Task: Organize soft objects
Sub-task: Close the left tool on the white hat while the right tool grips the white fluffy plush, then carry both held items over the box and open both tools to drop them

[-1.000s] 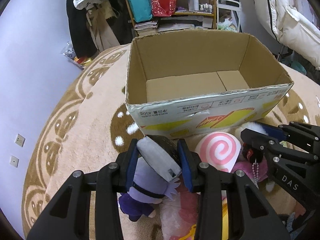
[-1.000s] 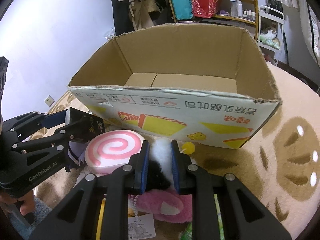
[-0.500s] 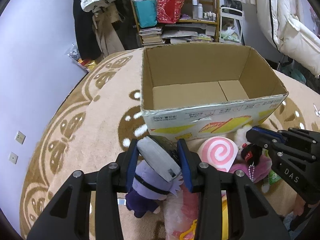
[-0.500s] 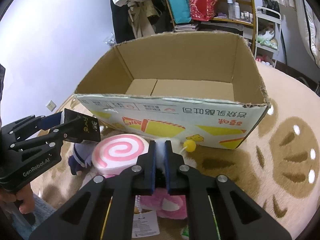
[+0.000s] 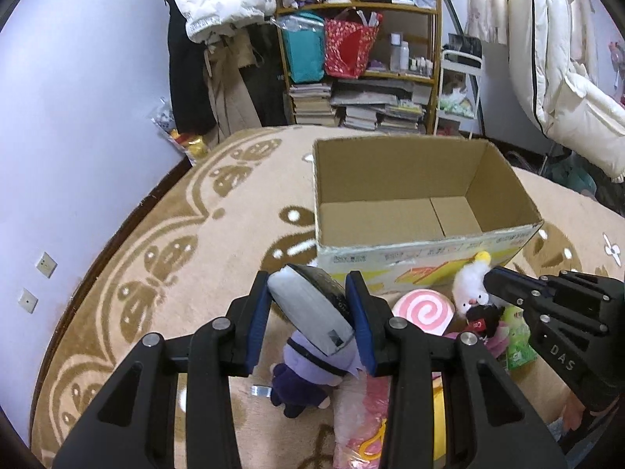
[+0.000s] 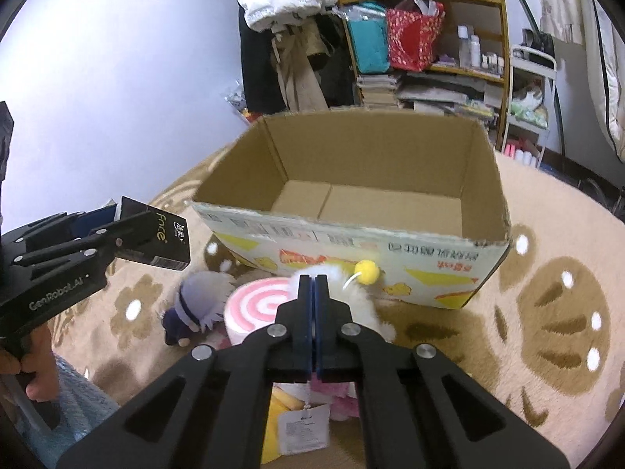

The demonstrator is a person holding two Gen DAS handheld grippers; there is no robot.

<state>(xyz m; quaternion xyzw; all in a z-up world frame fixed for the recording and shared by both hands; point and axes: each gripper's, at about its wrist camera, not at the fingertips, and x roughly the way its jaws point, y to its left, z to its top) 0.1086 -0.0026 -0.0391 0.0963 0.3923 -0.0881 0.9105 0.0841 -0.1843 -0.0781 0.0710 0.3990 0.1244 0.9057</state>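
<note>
- Nearest in the left wrist view, the left gripper (image 5: 308,312) has its blue-padded jaws clamped on a black-and-grey pack (image 5: 310,308), which is held tilted above the rug; the right wrist view shows the same pack as a dark packet with printed lettering at about 9 o'clock.
- Directly below that pack, a purple plush doll (image 5: 302,375) with pale hair lies on the beige patterned rug (image 5: 175,273).
- Just beside the doll, at about 5 o'clock in the left view, lies a crinkly pink plastic-wrapped toy (image 5: 361,418).
- Nearest in the right wrist view, the right gripper (image 6: 313,285) has its jaws pressed almost together, pinching the fur of a white fluffy plush (image 6: 351,293), whose yellow pom-pom (image 6: 368,271) stands out just right of the fingertips.
- Beneath this gripper, a paper tag (image 6: 302,430) hangs over a pink plush (image 6: 340,398) on the rug.
- Left of the white plush, touching it, a pink-and-white swirl cushion (image 6: 259,310) lies flat, between the doll and the white plush.
- Beyond the toys, at 12 o'clock in both views, an open cardboard box (image 6: 390,234) stands upright on the rug, with yellow and red print on its near wall and only its bare floor flaps showing inside.
- Farthest back, a wooden shelf (image 5: 390,11) holds a teal bag (image 5: 302,47), a red bag (image 5: 347,49), bottles and stacked books, with white padded jackets hanging on either side.
</note>
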